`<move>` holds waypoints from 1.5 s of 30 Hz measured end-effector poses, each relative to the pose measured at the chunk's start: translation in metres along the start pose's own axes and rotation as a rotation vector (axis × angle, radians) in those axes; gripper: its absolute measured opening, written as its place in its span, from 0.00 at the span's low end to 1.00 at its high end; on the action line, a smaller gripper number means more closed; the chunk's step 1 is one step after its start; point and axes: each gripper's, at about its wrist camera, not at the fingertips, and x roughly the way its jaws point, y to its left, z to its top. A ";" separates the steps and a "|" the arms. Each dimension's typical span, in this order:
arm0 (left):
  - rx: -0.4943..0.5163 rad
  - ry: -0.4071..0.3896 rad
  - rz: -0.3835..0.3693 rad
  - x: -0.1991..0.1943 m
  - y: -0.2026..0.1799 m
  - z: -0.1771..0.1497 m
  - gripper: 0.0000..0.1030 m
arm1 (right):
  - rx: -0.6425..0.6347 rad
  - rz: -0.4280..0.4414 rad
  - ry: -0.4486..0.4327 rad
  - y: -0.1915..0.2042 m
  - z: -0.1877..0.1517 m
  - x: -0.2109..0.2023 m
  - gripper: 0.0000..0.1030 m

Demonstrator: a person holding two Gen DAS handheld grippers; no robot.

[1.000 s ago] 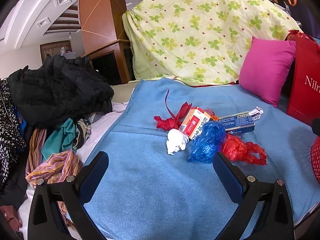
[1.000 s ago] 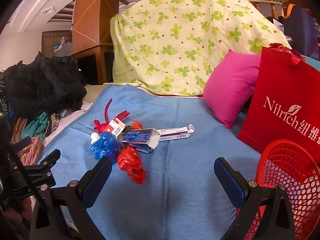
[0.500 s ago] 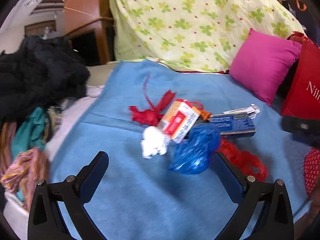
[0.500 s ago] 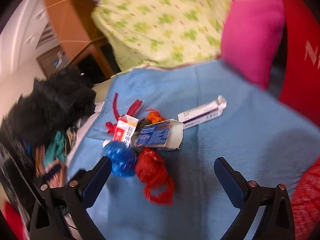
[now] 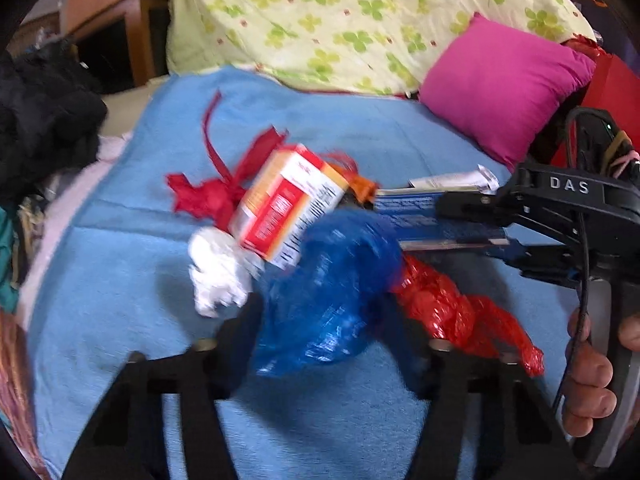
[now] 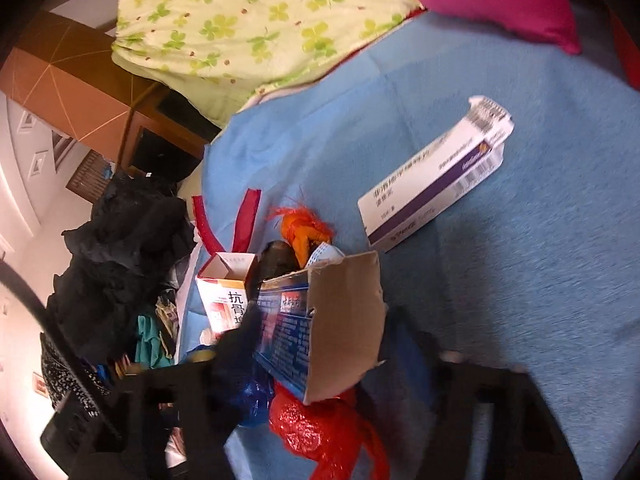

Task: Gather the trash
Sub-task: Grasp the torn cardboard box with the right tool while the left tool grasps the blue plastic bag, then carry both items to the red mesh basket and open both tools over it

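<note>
We see the trash heaped in one small pile near the middle of the blue blanket. Our left gripper has its jaws closing around the blue plastic bag, which sits between them; motion blur keeps us from telling whether the pads already press on it. Leaning on the bag's top is the red and white box, with the white crumpled paper just to its left and the red ribbon behind it. The red plastic bag lies touching the blue one on the right.

Our right gripper comes in from the right side of the pile, its jaws closing with the open blue carton between them; contact is again too blurred to judge. A hand grips its handle at the right edge of the left wrist view. Beyond the carton, the long white and purple box lies apart from the pile on bare blanket.

Open blanket spreads in front of the pile and to its right. The left edge of the blanket meets a heap of dark clothes; the far edge ends at the clover-print quilt and the pink pillow.
</note>
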 end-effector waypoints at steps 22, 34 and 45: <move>0.110 -0.268 -0.092 -0.089 -0.031 -0.019 0.44 | -0.312 -0.134 -0.526 0.043 -0.064 -0.233 0.46; 0.374 -0.281 -0.501 -0.150 -0.240 -0.013 0.45 | -0.118 -0.446 -0.803 -0.067 -0.113 -0.380 0.46; 0.458 -0.169 -0.474 -0.107 -0.324 -0.016 0.56 | 0.000 -0.466 -0.787 -0.132 -0.105 -0.406 0.64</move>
